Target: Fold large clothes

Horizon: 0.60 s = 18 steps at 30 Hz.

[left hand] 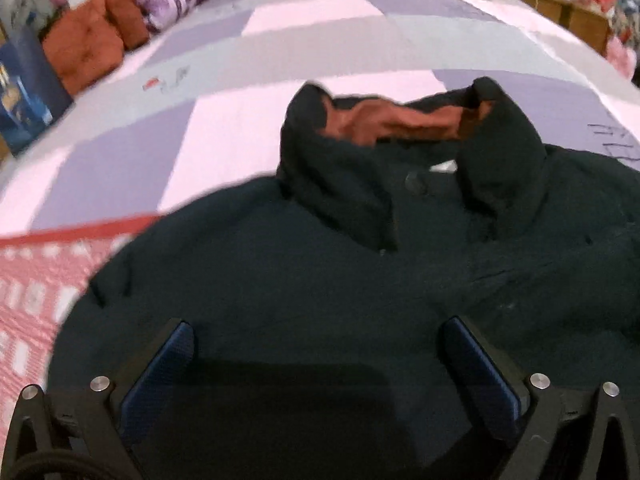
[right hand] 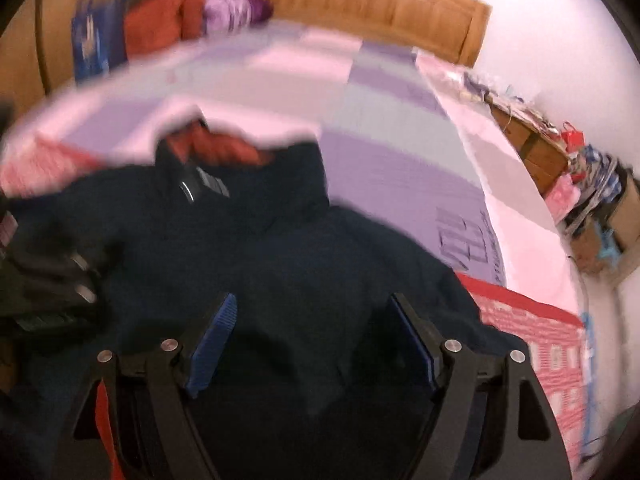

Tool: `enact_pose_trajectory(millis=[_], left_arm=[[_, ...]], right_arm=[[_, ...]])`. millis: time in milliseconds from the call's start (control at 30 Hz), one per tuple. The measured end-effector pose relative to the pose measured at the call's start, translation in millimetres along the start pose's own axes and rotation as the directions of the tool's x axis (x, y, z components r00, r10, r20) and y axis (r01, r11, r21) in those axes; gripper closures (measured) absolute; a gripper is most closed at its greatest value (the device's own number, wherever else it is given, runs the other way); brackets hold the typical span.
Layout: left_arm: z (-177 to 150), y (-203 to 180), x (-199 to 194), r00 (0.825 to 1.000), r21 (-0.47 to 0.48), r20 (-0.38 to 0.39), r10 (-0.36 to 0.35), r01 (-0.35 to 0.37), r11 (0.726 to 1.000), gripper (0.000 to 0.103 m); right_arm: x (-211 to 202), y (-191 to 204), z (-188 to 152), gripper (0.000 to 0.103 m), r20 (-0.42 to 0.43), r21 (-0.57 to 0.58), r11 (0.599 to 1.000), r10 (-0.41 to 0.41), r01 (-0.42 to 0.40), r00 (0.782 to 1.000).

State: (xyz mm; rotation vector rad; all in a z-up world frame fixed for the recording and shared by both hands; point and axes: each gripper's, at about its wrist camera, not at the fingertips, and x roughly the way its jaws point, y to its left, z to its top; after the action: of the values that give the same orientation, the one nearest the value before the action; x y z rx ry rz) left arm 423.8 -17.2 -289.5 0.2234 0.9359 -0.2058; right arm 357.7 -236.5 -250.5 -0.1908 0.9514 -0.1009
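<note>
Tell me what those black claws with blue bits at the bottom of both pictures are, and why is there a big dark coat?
Those claws are two pinching tools; a person holds one in each hand. Each tool carries a small camera looking out along its two fingers, so one picture comes from the left gripper and the other from the right gripper. The blue bits are soft pads for pinching cloth. Both claws are wide open and hold nothing; they hang over a dark jacket with an orange lining in its collar. The jacket lies spread on a bed with a pink, purple and grey checked cover, waiting to be folded. The blur comes from moving hands.
</note>
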Motion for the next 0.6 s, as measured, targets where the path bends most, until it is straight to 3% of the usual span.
enact_pose_trajectory(millis=[67, 133, 167, 200, 233, 300, 367, 467, 533, 600], left_arm=[[-6.4, 27.6, -4.0, 0.999, -0.036, 0.018, 0.028, -0.027, 0.999, 0.0], [-15.0, 55.6, -7.9, 0.996, -0.061, 0.029, 0.08, -0.078, 0.995, 0.0], [-20.5, 70.9, -9.4, 0.993, -0.072, 0.031, 0.111, -0.108, 0.991, 0.0], [-24.3, 85.0, -8.5, 0.991, -0.082, 0.027, 0.135, -0.132, 0.988, 0.0], [-29.3, 102.1, -4.9, 0.979, -0.093, -0.002, 0.202, -0.201, 0.975, 0.0], [-37.9, 129.6, 0.3, 0.975, -0.132, -0.043, 0.218, -0.222, 0.966, 0.0], [-45.0, 142.5, -2.3, 0.974, -0.173, -0.056, 0.218, -0.224, 0.959, 0.0], [-59.2, 134.1, -0.2, 0.972, -0.098, -0.037, 0.231, -0.233, 0.967, 0.0], [-62.8, 136.6, 1.5, 0.974, -0.112, -0.052, 0.221, -0.226, 0.968, 0.0], [-61.9, 142.6, -4.9, 0.973, -0.14, -0.06, 0.224, -0.231, 0.963, 0.0]], right_arm=[[6.0, -47.0, -23.9, 0.023, -0.023, 0.105, 0.993, -0.044, 0.046, 0.999], [1.6, -98.0, -52.2, 0.023, -0.009, 0.252, 0.967, 0.037, -0.033, 0.999], [-3.9, -111.6, -61.8, 0.023, 0.0, 0.267, 0.963, 0.038, -0.037, 0.999], [-12.5, -123.7, -74.2, 0.023, -0.023, 0.253, 0.964, -0.084, 0.087, 0.996], [-17.6, -132.8, -83.9, 0.023, -0.035, 0.253, 0.957, -0.14, 0.144, 0.99], [-28.5, -154.1, -104.8, 0.023, -0.012, 0.338, 0.937, -0.085, 0.084, 0.996], [-38.1, -157.6, -114.0, 0.023, 0.001, 0.361, 0.927, -0.106, 0.098, 0.994], [-48.3, -132.3, -112.7, 0.023, 0.077, 0.295, 0.953, -0.095, 0.068, 0.993], [-24.3, -119.2, -118.1, 0.023, -0.025, 0.238, 0.969, -0.062, 0.066, 0.998], [-14.0, -128.6, -130.1, 0.023, -0.057, 0.32, 0.947, -0.005, 0.023, 0.998]])
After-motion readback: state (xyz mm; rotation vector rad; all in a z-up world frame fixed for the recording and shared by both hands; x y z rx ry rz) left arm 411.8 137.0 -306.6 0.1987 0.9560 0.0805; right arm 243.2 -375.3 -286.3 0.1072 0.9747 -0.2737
